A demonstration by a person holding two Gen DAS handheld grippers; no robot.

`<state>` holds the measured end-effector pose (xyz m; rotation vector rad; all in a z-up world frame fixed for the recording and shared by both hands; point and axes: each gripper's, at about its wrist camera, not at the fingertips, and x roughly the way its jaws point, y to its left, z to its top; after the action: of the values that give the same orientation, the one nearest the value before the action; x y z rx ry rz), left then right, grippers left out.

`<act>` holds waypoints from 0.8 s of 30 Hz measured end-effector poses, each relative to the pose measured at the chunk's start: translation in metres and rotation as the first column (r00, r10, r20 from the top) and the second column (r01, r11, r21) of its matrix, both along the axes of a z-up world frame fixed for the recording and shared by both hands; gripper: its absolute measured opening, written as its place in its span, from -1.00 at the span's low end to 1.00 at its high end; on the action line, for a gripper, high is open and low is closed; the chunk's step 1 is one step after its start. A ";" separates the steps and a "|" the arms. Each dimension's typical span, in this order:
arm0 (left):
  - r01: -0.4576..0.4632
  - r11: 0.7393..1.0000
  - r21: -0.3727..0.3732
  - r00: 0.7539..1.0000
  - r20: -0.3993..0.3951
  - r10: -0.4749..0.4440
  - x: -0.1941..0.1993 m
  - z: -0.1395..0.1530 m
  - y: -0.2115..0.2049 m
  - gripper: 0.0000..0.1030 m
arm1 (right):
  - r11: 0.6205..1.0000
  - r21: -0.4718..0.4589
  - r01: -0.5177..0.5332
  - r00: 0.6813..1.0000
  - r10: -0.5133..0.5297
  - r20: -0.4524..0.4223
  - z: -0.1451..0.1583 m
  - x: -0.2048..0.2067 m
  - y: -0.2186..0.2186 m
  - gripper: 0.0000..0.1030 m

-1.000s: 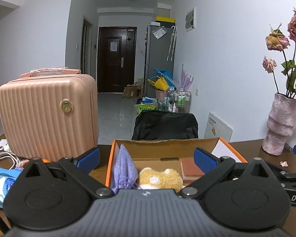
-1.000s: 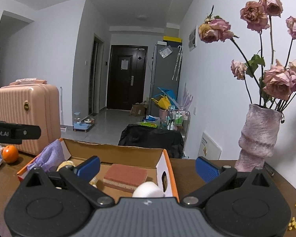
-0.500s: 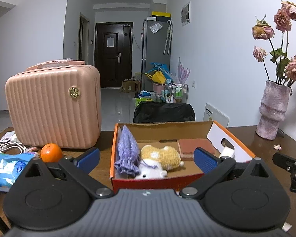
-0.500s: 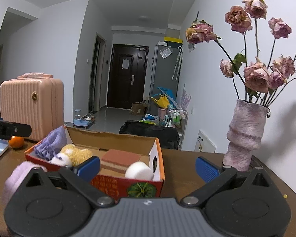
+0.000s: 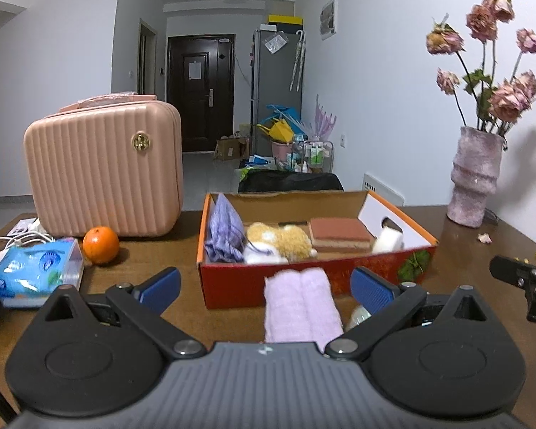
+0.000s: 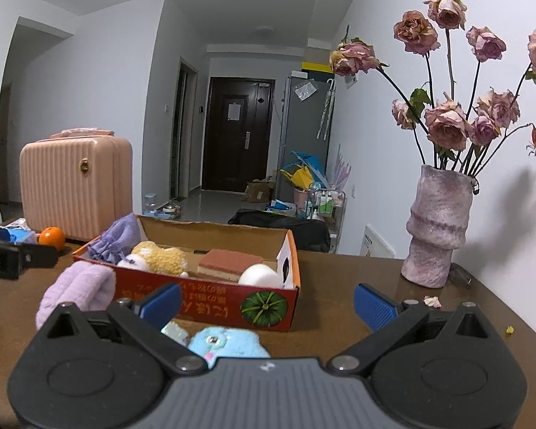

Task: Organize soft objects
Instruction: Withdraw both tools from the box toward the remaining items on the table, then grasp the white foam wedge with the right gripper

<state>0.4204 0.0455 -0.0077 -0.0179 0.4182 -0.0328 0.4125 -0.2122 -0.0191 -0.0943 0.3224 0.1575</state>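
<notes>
My left gripper (image 5: pixel 264 287): spread, empty, lilac towel (image 5: pixel 301 307) between its fingers; my right gripper (image 6: pixel 268 302): spread, empty, above blue plush (image 6: pixel 225 341); cardboard box (image 5: pixel 303 280): purple pouch (image 5: pixel 223 230), sponge (image 5: pixel 339 234).

Your red cardboard box (image 5: pixel 303 279) sits open, holding a purple pouch (image 5: pixel 223 232), tan plush (image 5: pixel 286 237), brown sponge (image 5: pixel 339 232) and white ball (image 5: pixel 386 241). A rolled lilac towel (image 5: pixel 300 307) and blue plush (image 6: pixel 225 343) lie just before it.
</notes>
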 end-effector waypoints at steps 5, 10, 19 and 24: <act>0.009 1.000 0.009 1.000 -0.011 -0.008 -0.020 -0.007 -0.010 1.00 | 1.000 0.003 -0.014 1.000 0.014 -0.027 -0.008 -0.016 -0.002 1.00; 0.011 1.000 0.011 1.000 -0.029 -0.011 -0.036 -0.012 -0.018 1.00 | 1.000 0.023 -0.017 0.999 0.018 -0.047 -0.014 -0.031 -0.010 1.00; 0.024 1.000 0.009 0.998 -0.051 -0.023 -0.062 -0.021 -0.030 1.00 | 1.000 0.019 -0.012 0.997 0.013 -0.082 -0.025 -0.050 -0.021 1.00; 0.019 1.000 0.003 0.997 -0.069 -0.019 -0.064 -0.026 -0.029 1.00 | 0.999 -0.029 -0.016 0.991 0.012 -0.130 -0.038 -0.049 -0.021 1.00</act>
<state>0.3563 0.0167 -0.0341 -0.0119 0.4871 -0.0505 0.3632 -0.2331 -0.0568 -0.1161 0.4543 0.1730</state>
